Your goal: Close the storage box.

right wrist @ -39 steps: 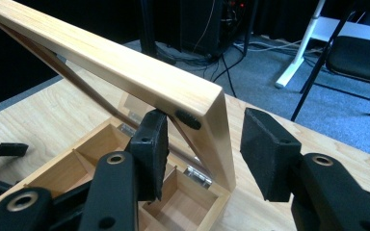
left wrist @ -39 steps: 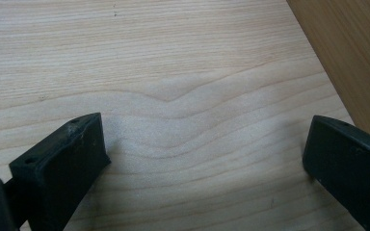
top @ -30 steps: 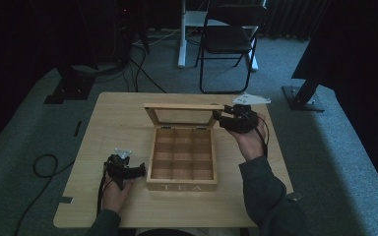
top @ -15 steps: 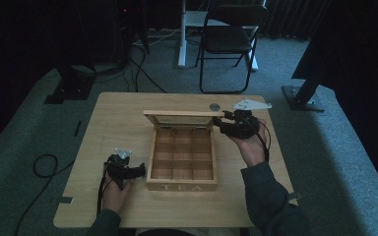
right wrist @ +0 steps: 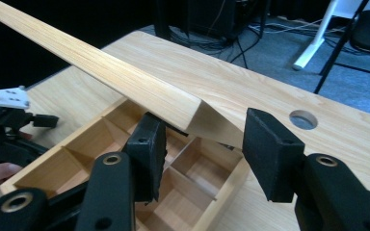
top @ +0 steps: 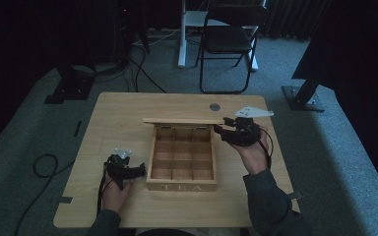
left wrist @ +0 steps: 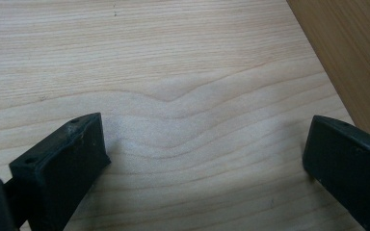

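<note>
On the wooden table (top: 123,118) sits a tea box (top: 182,169) with empty little rooms inside. Its lid (top: 184,121) is partway up, tilted over the back of the box. The right gripper (top: 222,131) is at the lid's right corner, its jaws set wide, one under the lid's edge and one beside it, not squeezing it. The left gripper (top: 140,170) rests on the table just beside the box's left wall, jaws wide with nothing between them. I think the lid could slip off the jaw and bang shut, because nothing pinches it. The box could also slide if the lid gets pushed hard.
</note>
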Demonstrator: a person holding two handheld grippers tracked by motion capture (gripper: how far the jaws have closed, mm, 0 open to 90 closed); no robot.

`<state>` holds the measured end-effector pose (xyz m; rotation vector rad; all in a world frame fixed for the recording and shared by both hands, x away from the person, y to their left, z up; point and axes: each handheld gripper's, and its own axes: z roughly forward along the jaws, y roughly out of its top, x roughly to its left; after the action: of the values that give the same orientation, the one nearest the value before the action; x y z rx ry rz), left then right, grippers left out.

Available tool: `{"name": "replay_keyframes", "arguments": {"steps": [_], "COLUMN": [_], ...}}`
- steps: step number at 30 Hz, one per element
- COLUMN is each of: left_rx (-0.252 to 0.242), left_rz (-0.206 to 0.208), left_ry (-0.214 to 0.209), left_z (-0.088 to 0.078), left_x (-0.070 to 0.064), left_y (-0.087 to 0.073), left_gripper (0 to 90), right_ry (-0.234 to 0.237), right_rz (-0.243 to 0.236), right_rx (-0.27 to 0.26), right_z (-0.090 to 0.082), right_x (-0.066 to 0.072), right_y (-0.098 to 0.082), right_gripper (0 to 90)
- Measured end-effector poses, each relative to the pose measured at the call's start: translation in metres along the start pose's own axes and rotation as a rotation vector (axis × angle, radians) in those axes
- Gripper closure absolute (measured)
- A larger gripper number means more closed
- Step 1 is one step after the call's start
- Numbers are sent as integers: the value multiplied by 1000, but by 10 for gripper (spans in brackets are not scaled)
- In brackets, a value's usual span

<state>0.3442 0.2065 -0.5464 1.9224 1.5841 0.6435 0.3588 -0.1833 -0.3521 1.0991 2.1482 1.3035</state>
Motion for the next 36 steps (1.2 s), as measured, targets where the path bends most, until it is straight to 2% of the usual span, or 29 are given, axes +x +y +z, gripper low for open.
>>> {"name": "replay_keyframes", "arguments": {"steps": [8,16,24,36], "left_rx": [0,-3,-4,-2], "left_rz": [1,0,-3,-2], "left_ry": [0,2,0,0], "left_z": [0,0,0,0], "left_x": [0,0,0,0], "left_y": [0,0,0,0], "left_gripper": [16,16,16,16], "right_ry": [20,5,22,17], "right_rz": [16,0,23,26], "right_rx": [-5,10,8,14], "right_z": [-3,-6,-6,-7], "right_x": [4,11,17,25], "right_y": [-8,-16,-34,-50], "right_gripper": [490,489,487,481]}}
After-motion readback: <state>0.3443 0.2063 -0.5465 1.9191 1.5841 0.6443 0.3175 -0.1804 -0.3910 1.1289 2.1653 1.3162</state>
